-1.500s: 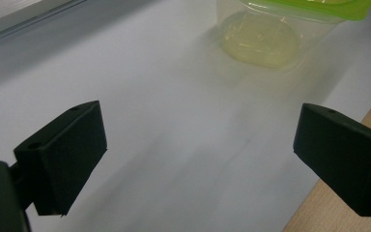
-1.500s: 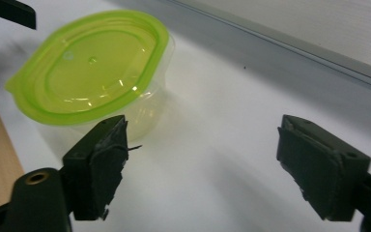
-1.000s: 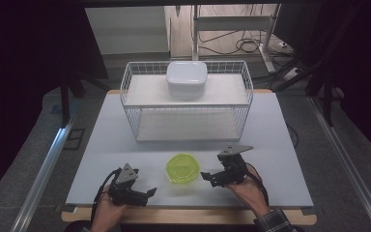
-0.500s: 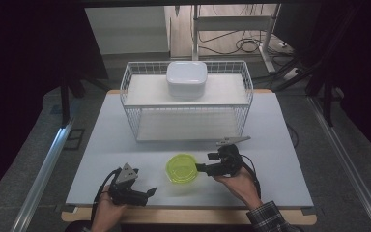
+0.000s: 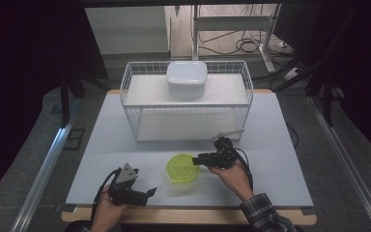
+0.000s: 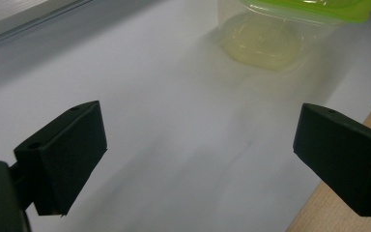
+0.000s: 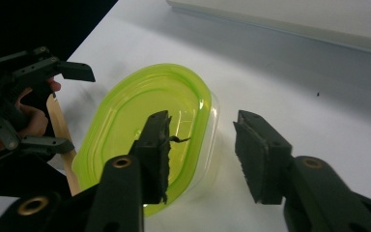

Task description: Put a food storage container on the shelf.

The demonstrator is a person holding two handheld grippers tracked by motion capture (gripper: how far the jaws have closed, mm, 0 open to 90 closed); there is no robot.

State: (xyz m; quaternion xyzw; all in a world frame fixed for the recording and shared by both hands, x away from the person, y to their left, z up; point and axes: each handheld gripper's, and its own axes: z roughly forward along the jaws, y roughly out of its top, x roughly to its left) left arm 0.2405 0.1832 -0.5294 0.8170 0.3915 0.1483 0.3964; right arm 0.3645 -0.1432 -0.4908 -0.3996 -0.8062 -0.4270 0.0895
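Observation:
A clear tub with a yellow-green lid [image 5: 181, 169] sits on the white table near the front middle. My right gripper [image 5: 196, 159] is at the tub's right rim, open. In the right gripper view its jaws straddle that rim [image 7: 200, 145]: one jaw is over the lid [image 7: 140, 111], the other outside over the table. My left gripper [image 5: 147, 193] rests open near the front edge, left of the tub and apart from it. In the left gripper view the wide-open jaws [image 6: 198, 140] point toward the tub [image 6: 265, 36] farther off.
A white wire rack [image 5: 244, 104] stands at the back middle of the table [image 5: 280, 145], with a white lidded box [image 5: 187, 79] on its upper shelf. The wooden front edge [image 5: 188, 216] runs just below both hands. Dark floor and metal rails flank the table.
My right gripper has moved left and dropped to the tub's right rim, with its jaws now around the edge. The left gripper and the tub have stayed put.

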